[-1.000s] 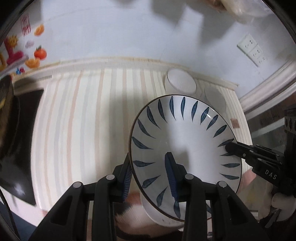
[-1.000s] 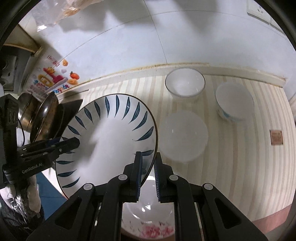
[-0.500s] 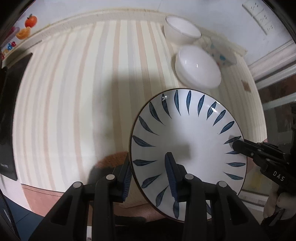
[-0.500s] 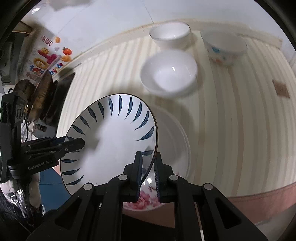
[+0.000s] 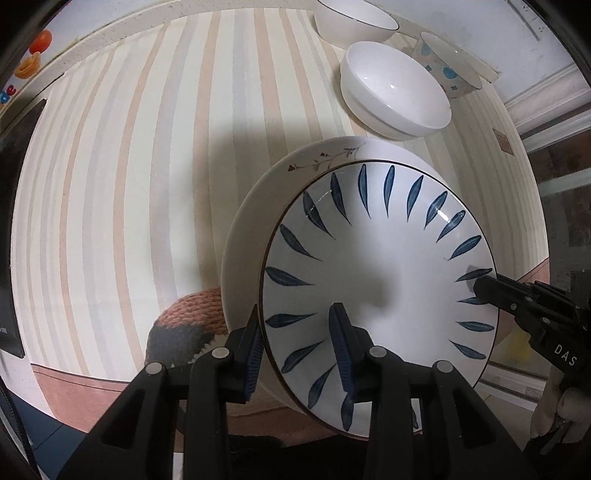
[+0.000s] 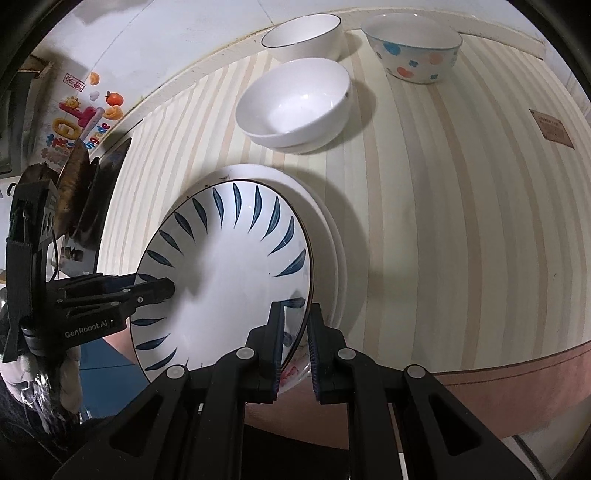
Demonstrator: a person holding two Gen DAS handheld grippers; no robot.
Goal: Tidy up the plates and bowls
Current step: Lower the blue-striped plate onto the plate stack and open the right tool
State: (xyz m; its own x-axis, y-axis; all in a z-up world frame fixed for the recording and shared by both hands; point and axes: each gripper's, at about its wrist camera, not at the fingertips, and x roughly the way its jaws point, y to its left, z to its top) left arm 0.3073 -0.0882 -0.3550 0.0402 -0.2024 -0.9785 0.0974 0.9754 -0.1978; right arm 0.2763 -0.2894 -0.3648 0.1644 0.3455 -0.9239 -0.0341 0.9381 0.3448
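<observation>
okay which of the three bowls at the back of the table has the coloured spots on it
The spotted bowl, at the far right corner. The rimmed bowl beside it is white with a thin dark rim line, and the plain bowl nearer the plates is all white.

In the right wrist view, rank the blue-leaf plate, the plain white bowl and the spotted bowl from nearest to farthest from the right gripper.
1. Blue-leaf plate: its rim is clamped in the right gripper.
2. Plain white bowl: mid-table, beyond the plate.
3. Spotted bowl: far right, by the table's back edge.
</observation>
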